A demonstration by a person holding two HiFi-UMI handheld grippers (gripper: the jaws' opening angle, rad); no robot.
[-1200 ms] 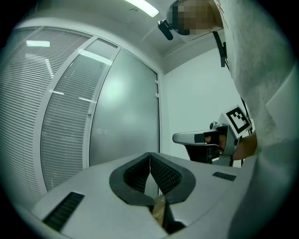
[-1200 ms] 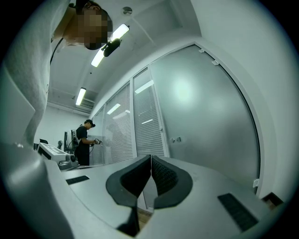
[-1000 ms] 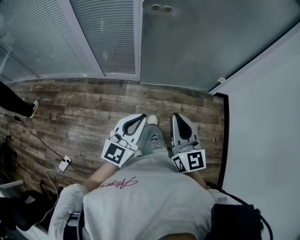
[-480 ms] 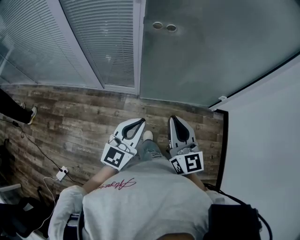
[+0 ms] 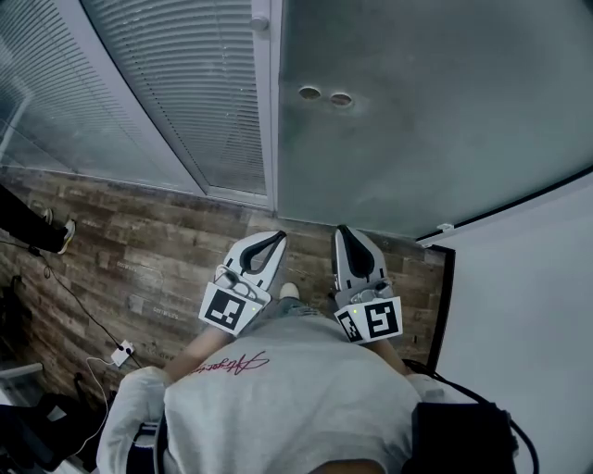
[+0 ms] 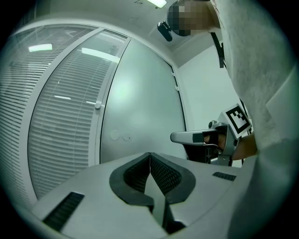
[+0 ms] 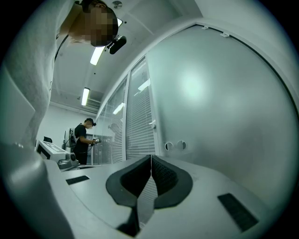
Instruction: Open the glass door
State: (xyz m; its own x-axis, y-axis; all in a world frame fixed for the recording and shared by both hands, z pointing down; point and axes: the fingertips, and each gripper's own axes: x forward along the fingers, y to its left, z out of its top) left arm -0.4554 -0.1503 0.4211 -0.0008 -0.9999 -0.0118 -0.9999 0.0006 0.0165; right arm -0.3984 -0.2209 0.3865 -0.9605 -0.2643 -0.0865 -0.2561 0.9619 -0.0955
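Observation:
The frosted glass door (image 5: 417, 111) fills the upper right of the head view, with two round fittings (image 5: 324, 95) near its left edge. A small knob (image 5: 260, 20) sticks out of the frame beside it. My left gripper (image 5: 275, 238) and right gripper (image 5: 344, 230) are held side by side at waist height, level and pointing at the door, well short of it. Both are shut with nothing between the pads. In the left gripper view the jaws (image 6: 150, 154) meet below the fittings (image 6: 120, 136). In the right gripper view the jaws (image 7: 151, 156) meet, with the fittings (image 7: 175, 145) just above.
Glass panels with blinds (image 5: 176, 93) stand left of the door. A white wall (image 5: 519, 305) with a black edge strip (image 5: 445, 296) closes the right side. A cable and power strip (image 5: 120, 353) lie on the wood floor at left. Another person (image 7: 83, 140) stands far off.
I have walked toward the door: it and the round fittings are nearer and larger, and less floor shows ahead. Both grippers kept their pose and stayed shut.

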